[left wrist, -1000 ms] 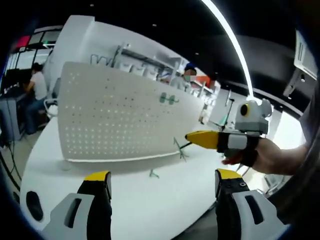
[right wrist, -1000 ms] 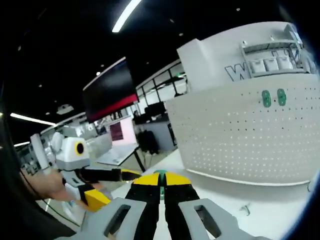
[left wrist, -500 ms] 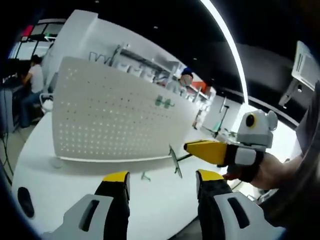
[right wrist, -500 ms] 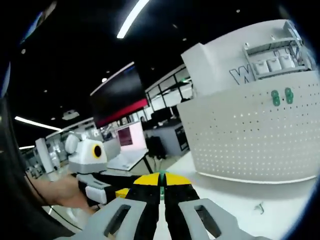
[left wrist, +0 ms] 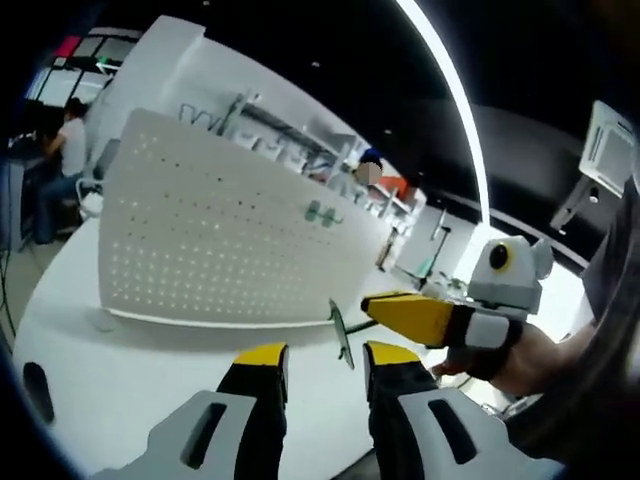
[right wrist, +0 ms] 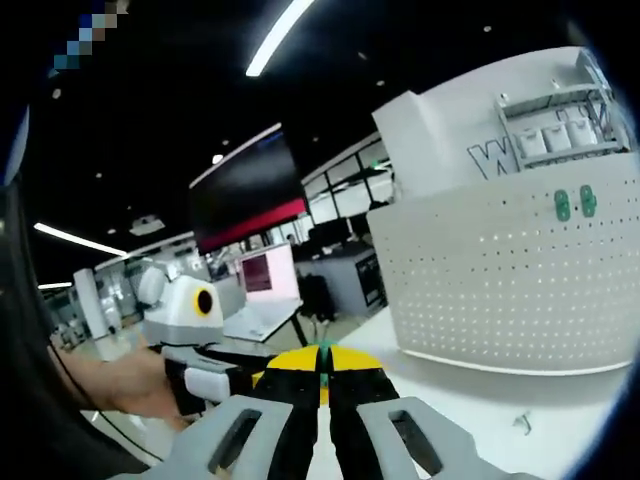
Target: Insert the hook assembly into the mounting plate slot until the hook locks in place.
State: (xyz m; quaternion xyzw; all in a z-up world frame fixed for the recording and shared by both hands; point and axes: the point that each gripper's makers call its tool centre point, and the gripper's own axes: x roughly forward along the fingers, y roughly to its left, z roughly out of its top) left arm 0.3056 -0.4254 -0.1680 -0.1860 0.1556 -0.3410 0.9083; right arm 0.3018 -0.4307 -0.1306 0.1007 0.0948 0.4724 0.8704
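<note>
The white perforated mounting plate (left wrist: 220, 250) stands upright on the table, also seen as the plate (right wrist: 520, 270) in the right gripper view. My right gripper (left wrist: 368, 305) comes in from the right, shut on a thin green hook assembly (left wrist: 341, 338) that hangs in front of the plate's right end. That hook (right wrist: 321, 362) shows as a green sliver between the closed jaws of my right gripper (right wrist: 321, 352). My left gripper (left wrist: 327, 355) is open, jaws fairly close together just below the hook, and the left gripper (right wrist: 240, 352) appears at the left, held by a hand.
Two green hooks (left wrist: 318, 213) sit mounted high on the plate, the same pair (right wrist: 575, 203) at the right. A small loose green hook (right wrist: 522, 423) lies on the white table (left wrist: 110, 380). A seated person (left wrist: 70, 150) is far left.
My left gripper's jaws have narrowed steadily. The right gripper with the hook now sits nearer, just above the left jaws. Both views have shifted with the hands.
</note>
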